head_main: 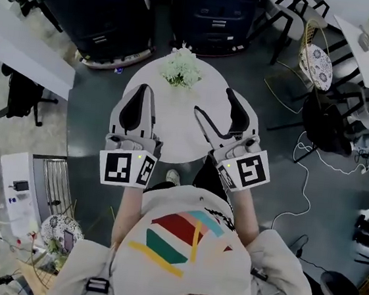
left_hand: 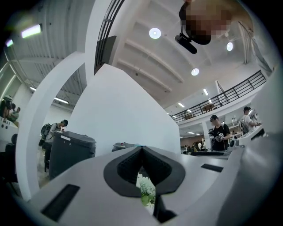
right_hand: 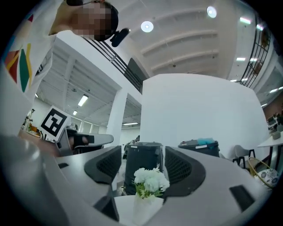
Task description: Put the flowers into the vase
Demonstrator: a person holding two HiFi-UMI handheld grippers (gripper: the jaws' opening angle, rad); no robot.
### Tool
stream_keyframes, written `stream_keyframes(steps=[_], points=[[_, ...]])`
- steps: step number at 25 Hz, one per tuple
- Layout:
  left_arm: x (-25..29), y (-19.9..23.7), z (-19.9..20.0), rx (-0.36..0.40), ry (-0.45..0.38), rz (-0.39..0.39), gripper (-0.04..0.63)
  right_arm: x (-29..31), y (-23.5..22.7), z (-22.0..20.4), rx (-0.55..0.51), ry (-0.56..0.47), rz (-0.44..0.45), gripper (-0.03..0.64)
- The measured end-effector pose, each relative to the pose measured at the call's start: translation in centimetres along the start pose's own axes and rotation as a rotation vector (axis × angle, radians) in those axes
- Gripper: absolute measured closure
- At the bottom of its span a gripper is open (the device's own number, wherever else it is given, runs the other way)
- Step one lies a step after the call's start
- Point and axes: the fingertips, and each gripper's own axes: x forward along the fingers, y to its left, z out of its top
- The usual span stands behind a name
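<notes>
Reading this as done, or close to it: the flowers (head_main: 181, 69) stand upright in the vase (right_hand: 142, 206) at the far side of the round white counter (head_main: 174, 126); no loose stems show on it, so I judge nothing is left to load. Left gripper (head_main: 140, 95) has its jaws closed tip to tip on nothing; right gripper (head_main: 213, 102) stands wide and empty, the flowers only visible far off through its gap; both are held up near the person's chest, well apart from the vase.
</notes>
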Motion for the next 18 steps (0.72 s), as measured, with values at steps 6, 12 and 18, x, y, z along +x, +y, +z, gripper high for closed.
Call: stream_keyframes(steps=[6, 12, 18], points=[[-0.6, -1.0, 1.4, 0.017, -0.021, -0.037, 0.589, -1.9, 0.1, 4.1, 0.032, -0.087, -0.061, 0.601], [-0.3, -1.4, 3.1, 0.034, -0.052, -0.061, 0.589, -2.5, 0.4, 5.8, -0.034, -0.127, -0.103, 0.603], [-0.4, -1.5, 4.0, 0.042, -0.076, -0.070, 0.589, -2.4, 0.8, 7.1, -0.094, -0.163, -0.096, 0.603]])
